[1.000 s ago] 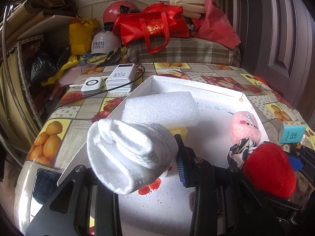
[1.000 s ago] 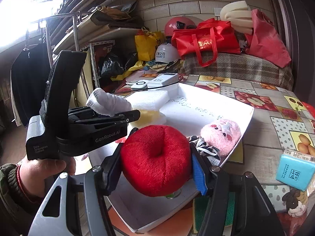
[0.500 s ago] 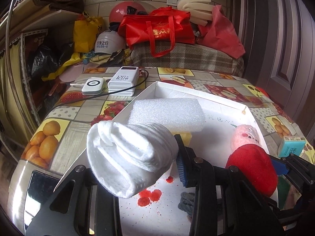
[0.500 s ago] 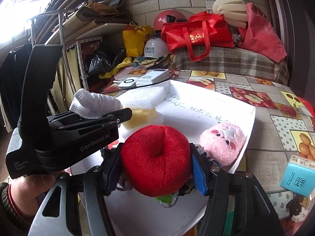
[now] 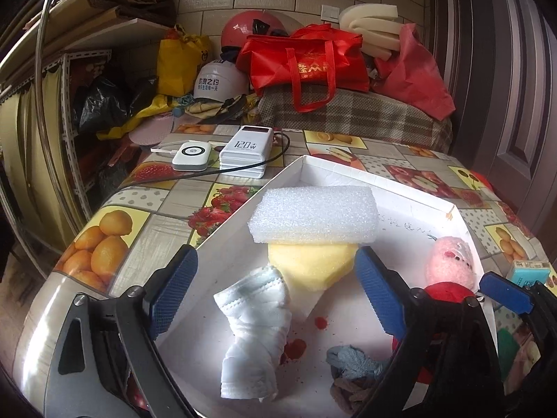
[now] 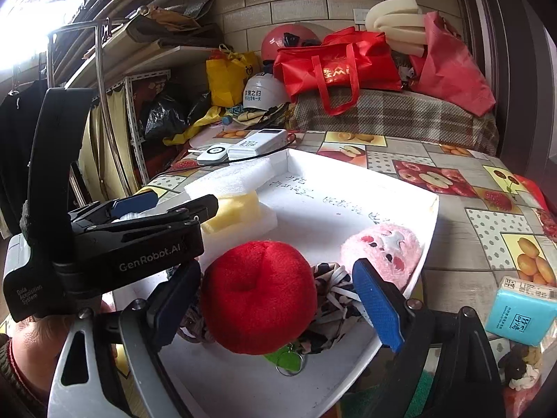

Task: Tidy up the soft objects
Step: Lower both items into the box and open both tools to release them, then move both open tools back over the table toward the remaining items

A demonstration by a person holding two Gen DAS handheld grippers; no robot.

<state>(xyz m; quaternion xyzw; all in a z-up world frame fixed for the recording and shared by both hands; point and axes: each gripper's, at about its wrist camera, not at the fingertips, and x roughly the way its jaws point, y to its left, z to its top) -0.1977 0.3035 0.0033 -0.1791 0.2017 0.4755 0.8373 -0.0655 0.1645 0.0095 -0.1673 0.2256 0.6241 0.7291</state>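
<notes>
Both tools tilt downward, side by side. The left tool [image 5: 275, 292] has its blue pads [image 5: 172, 291] spread wide, opening, nothing pressed between them. The right tool [image 6: 278, 299] is likewise opening, its pads seemingly clear of anything. A hand [image 6: 33, 341] grips the left tool's handle.

White cloth [image 5: 252, 334] between opening left tool [image 5: 275, 296]

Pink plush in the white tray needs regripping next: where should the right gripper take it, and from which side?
Grip the pink plush across its rounded body, coming from above. It lies face up near the white tray wall, with the red plush apple and the striped cloth crowding its near side, so a side approach looks blocked. The right gripper is opening around the apple.
</notes>
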